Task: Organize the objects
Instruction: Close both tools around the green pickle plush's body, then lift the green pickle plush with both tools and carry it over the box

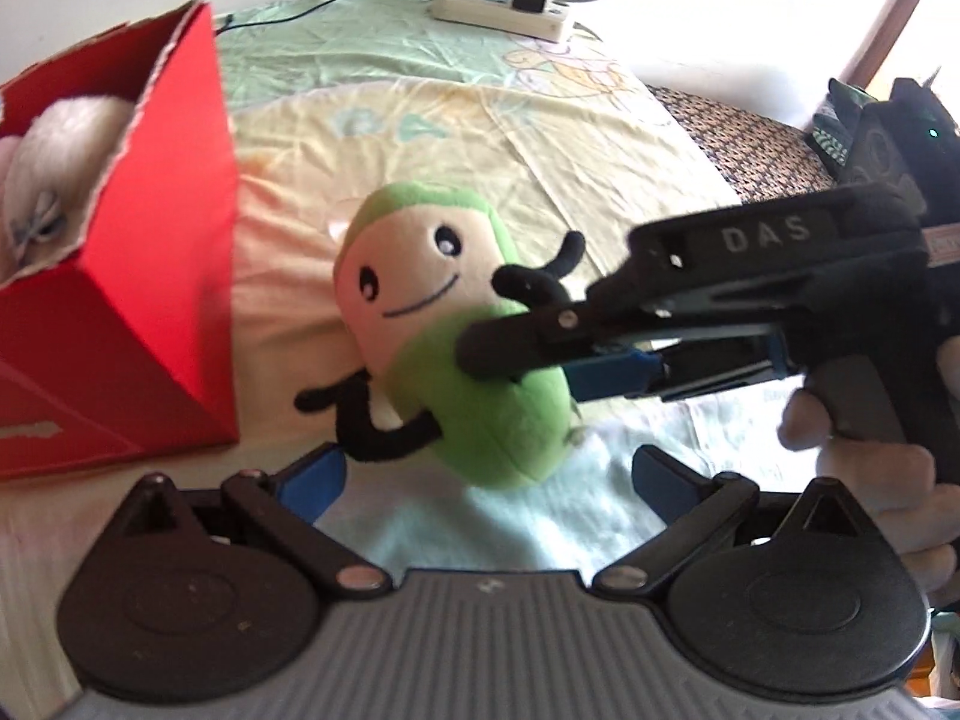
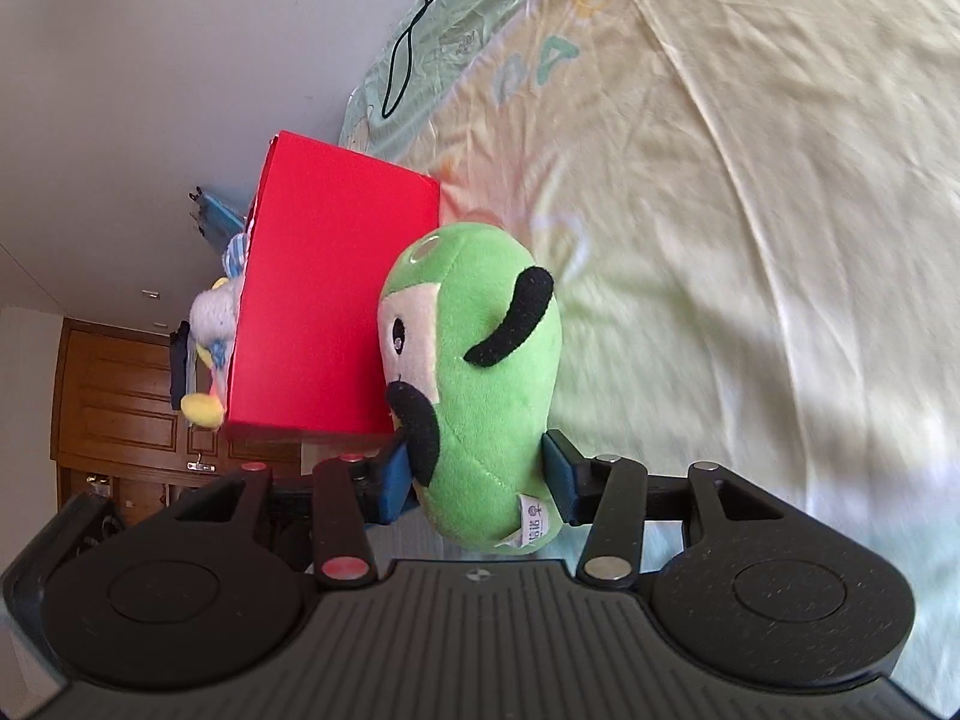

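Left gripper (image 1: 486,474): blue pads spread wide, nothing between them, hovering low over the bedsheet (image 1: 540,138). It points toward the plush toy (image 1: 444,336).

Right gripper (image 2: 477,480): clamped on the toy (image 2: 480,384). In its own view the blue pads press the toy's lower green body from both sides, and a white tag hangs at the bottom end. From the left view, this gripper (image 1: 516,354) comes in from the right, turned on its side, with a hand (image 1: 870,480) around its grip. "DAS" lettering shows on its body.

Toy: green, bean-shaped, with a pale face patch, a stitched smile and thin black limbs. Held tilted, face toward the box. Whether its lower end still touches the sheet, I cannot tell.

Red box (image 1: 150,276), just left of the toy in the left view, stands on the sheet, open at the top with a torn upper edge. A white fluffy toy (image 1: 54,180) sits inside. In the right view the box (image 2: 336,300) is directly behind the held toy, and pale blue and yellow plush parts stick out of its open end.

Farther off: a pale yellow and mint sheet with faint printed letters, wrinkled. At the far edge, a white power strip (image 1: 498,6) with a black charger plugged in, and a thin black cable (image 2: 414,36) trailing across the sheet. A wooden door (image 2: 120,408) in the background of the right view.
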Tool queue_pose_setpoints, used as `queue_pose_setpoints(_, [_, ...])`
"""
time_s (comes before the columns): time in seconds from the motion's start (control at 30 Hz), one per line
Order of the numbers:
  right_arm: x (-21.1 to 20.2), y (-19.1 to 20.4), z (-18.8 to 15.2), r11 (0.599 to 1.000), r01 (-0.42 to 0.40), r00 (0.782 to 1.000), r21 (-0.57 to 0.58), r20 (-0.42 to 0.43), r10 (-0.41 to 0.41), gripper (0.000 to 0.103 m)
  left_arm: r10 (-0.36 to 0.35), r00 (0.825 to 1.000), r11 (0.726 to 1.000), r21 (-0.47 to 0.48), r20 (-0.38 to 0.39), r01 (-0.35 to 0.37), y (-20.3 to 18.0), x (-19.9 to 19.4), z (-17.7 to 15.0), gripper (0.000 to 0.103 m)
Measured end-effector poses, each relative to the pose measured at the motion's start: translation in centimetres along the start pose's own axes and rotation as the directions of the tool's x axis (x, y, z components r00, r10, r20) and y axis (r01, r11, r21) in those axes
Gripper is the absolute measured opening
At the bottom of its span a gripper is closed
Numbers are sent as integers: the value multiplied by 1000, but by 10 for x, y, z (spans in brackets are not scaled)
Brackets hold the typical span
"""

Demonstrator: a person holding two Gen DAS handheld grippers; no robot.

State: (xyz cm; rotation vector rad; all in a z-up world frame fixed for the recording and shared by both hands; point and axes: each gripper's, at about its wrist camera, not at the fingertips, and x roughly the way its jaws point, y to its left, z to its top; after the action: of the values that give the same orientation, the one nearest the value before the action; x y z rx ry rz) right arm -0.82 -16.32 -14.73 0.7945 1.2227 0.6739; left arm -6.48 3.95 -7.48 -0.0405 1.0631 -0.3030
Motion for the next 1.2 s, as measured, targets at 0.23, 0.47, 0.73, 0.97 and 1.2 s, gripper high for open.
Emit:
queue_pose_setpoints(0.23, [-3, 4, 4, 1000, 16, 1000, -21, 26, -15, 66, 22, 1000, 1000, -4, 13, -22, -3, 9, 9, 101])
queue_pose_setpoints(0.47, [5, -1, 13, 1000, 27, 999, 0, 34, -27, 65, 22, 1000, 1000, -16, 19, -22, -4, 17, 17, 93])
queue_pose_setpoints(0.73, [0, -2, 5, 999, -20, 1000, 29, 14, 20, 52, 7, 1000, 1000, 6, 16, -7, -8, 14, 12, 89])
queue_pose_setpoints(0.97, [-19, 13, -13, 1000, -7, 1000, 26, 28, 6, 51, -44, 999, 997, 73, 29, 41, -19, -9, 1, 89])
queue_pose_setpoints(1.2, [-45, 50, -33, 999, -34, 990, 0, 138, 34, 51, -90, 987, 983, 173, 136, 66, -21, -55, 7, 89])
